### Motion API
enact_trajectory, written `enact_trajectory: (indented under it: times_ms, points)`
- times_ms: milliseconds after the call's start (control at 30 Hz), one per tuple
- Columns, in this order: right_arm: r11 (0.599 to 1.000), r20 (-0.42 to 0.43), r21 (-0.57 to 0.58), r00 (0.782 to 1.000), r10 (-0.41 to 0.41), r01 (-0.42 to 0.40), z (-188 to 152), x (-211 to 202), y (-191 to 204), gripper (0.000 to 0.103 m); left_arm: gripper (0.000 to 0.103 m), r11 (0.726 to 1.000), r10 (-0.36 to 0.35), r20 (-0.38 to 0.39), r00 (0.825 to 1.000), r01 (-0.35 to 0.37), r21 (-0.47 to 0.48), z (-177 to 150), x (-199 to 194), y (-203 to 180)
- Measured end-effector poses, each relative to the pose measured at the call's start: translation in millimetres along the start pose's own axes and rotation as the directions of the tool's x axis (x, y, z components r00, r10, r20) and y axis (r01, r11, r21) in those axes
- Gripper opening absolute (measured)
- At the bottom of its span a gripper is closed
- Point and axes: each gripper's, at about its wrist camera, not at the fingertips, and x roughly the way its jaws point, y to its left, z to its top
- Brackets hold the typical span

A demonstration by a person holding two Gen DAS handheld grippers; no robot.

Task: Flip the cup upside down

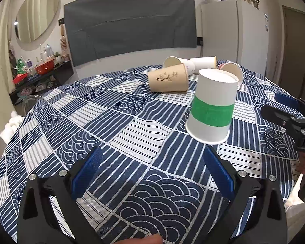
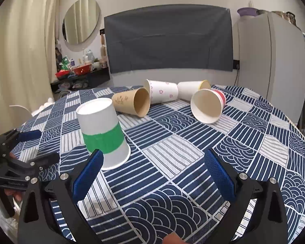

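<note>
A white paper cup with a green band (image 1: 211, 106) stands upside down, mouth on the blue patterned tablecloth (image 1: 111, 122); it also shows in the right wrist view (image 2: 103, 132). My left gripper (image 1: 152, 172) is open and empty, just short of the cup and to its left. My right gripper (image 2: 154, 172) is open and empty, the cup just beyond its left finger (image 2: 89, 174). Each gripper shows in the other's view, the right one (image 1: 282, 111) and the left one (image 2: 32, 146), both open.
Several more paper cups lie on their sides at the far side of the table: a brown one (image 2: 132, 102), a white one with hearts (image 2: 162, 93), a red-banded one (image 2: 208, 104) and a yellow-rimmed one (image 2: 193, 89). A fridge (image 2: 274, 61) stands at the right.
</note>
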Motion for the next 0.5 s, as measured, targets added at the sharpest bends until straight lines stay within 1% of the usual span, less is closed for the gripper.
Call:
enact_trajectory:
  times_ms: [33, 100, 133, 200, 233, 333, 367, 433, 500]
  points:
    - [1.0, -0.001, -0.004, 1.0, -0.005, 0.005, -1, 1, 2, 0.095, 0.097, 1.0, 0.018, 0.0, 1.0, -0.018, 0.001, 0, 0, -1]
    - [1.0, -0.021, -0.017, 0.999, -0.024, 0.024, -5, 6, 6, 0.095, 0.097, 0.999, 0.033, 0.003, 0.999, -0.033, 0.012, -1, 0, -4]
    - [1.0, -0.03, -0.023, 0.999, -0.021, 0.021, -5, 7, 7, 0.095, 0.097, 0.999, 0.041, 0.006, 0.999, -0.041, 0.019, -1, 0, -6]
    - [0.999, -0.022, -0.045, 0.999, -0.03, 0.029, -6, 7, 10, 0.095, 0.097, 0.998, 0.057, 0.012, 0.998, -0.058, 0.04, -2, 0, -9]
    - [0.998, -0.018, -0.052, 0.999, -0.042, 0.041, -7, 6, 12, 0.095, 0.097, 0.998, 0.051, 0.012, 0.999, -0.052, 0.042, -2, -1, -9]
    - [0.997, -0.012, -0.064, 0.999, -0.042, 0.041, -8, 5, 14, 0.095, 0.097, 0.997, 0.064, 0.008, 0.998, -0.064, 0.037, -3, 1, -8]
    - [0.997, -0.012, -0.063, 0.999, -0.046, 0.045, -8, 5, 14, 0.095, 0.097, 0.998, 0.057, 0.006, 0.998, -0.057, 0.034, -3, 1, -7]
    - [0.997, -0.011, -0.067, 0.999, -0.044, 0.043, -9, 4, 14, 0.095, 0.097, 0.999, 0.038, -0.005, 0.999, -0.038, 0.015, -3, 2, -4]
    - [0.997, -0.014, -0.068, 0.999, -0.046, 0.045, -9, 5, 15, 0.095, 0.097, 0.999, 0.042, -0.018, 0.999, -0.042, -0.008, -3, 3, -1]
